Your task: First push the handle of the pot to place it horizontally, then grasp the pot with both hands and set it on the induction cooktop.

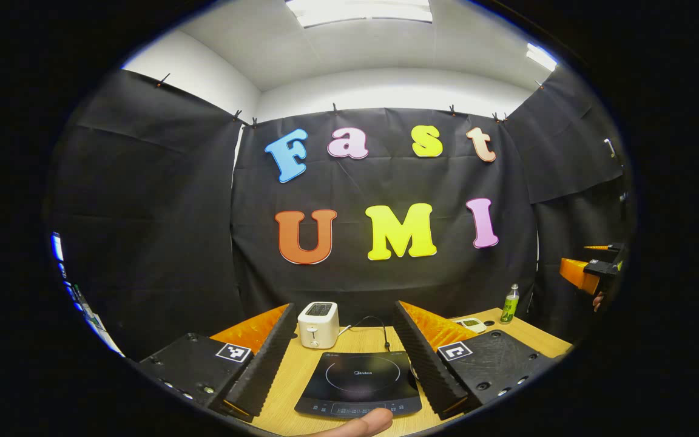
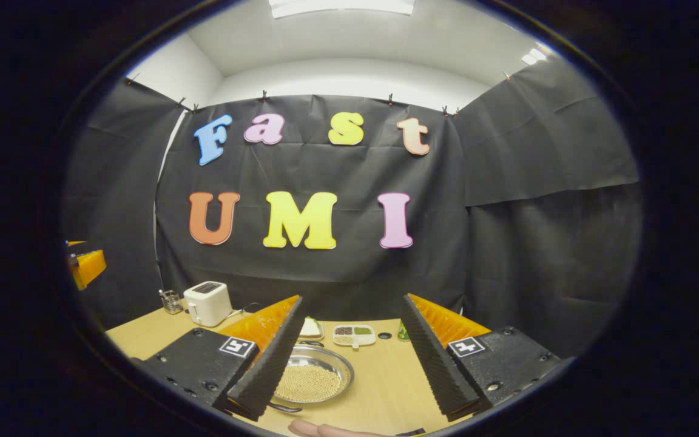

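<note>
The left gripper stood with jaws wide apart and empty; a black glass induction cooktop lay between them, a white toaster beyond. The right gripper likewise gaped, a shallow round metal pot of pale beads against its left finger.

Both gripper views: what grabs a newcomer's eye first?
In the left gripper view, the black induction cooktop lies on the wooden table between the open left gripper, with a white toaster behind it. In the right gripper view, the pot full of pale beans sits by the open right gripper.
</note>
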